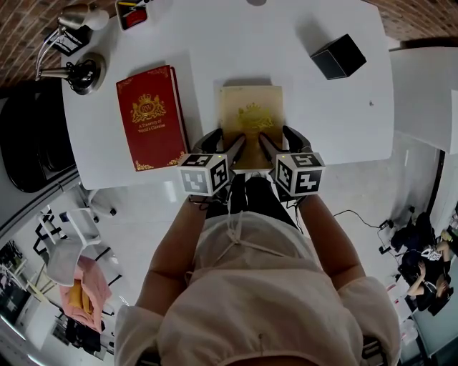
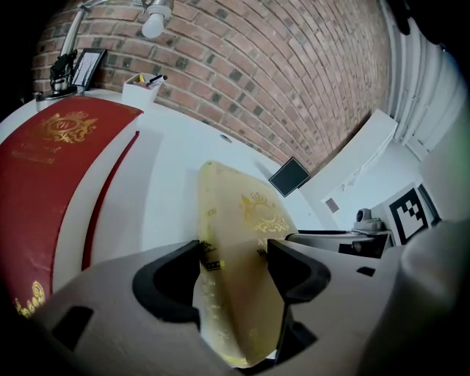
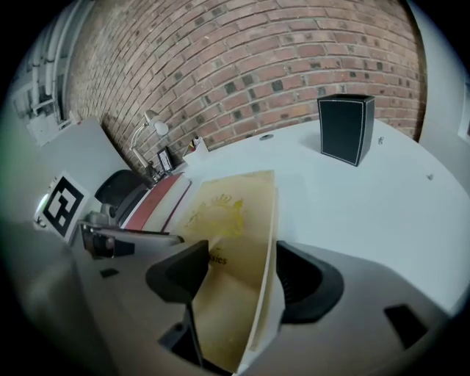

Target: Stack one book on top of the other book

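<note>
A tan book [image 1: 250, 114] with gold print lies flat at the near middle of the white table [image 1: 322, 129]. A red book [image 1: 152, 118] lies flat to its left, apart from it. My left gripper [image 1: 225, 143] straddles the tan book's near left part and my right gripper [image 1: 280, 143] its near right part. In the left gripper view the tan book [image 2: 242, 220] stands between the jaws of the open left gripper [image 2: 235, 264], with the red book [image 2: 44, 169] at left. The right gripper [image 3: 239, 275] is open too, the tan book [image 3: 228, 220] in its gap, a sliver of space at the right jaw.
A black box [image 1: 338, 56] stands at the table's far right. A desk lamp [image 1: 82, 68] and a pen holder [image 1: 132, 13] sit at the far left. The table's front edge runs just behind the grippers. A brick wall [image 3: 257, 59] backs the table.
</note>
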Available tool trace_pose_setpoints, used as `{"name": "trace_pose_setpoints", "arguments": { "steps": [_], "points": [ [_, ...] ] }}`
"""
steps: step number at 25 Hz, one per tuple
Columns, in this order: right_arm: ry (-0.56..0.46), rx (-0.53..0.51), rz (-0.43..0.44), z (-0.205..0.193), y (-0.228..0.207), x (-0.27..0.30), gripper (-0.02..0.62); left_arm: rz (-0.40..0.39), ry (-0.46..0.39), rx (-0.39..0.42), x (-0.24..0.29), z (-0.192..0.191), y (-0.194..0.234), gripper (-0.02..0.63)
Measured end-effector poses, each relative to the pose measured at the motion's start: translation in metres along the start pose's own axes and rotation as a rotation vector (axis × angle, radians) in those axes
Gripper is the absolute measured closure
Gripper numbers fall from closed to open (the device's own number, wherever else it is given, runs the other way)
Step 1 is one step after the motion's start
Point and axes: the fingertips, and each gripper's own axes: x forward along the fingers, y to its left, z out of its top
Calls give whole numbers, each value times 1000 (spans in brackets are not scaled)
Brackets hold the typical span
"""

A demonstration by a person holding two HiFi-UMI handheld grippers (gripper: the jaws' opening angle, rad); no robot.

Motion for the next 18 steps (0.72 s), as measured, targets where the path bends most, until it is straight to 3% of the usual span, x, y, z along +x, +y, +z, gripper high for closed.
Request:
{"name": "trace_pose_setpoints", "arguments": {
  "steps": [5,11,18],
  "points": [
    [7,67,52,-2,2,3,327,-25,2,-32,2,-1,1,328],
    [8,82,51,-4,2,3,336,-20,-4,-42,2,-1,0,327],
    [-20,18,49,5,10,-8,342,-18,-16,-50,-7,1,-6,327]
  ]
}}
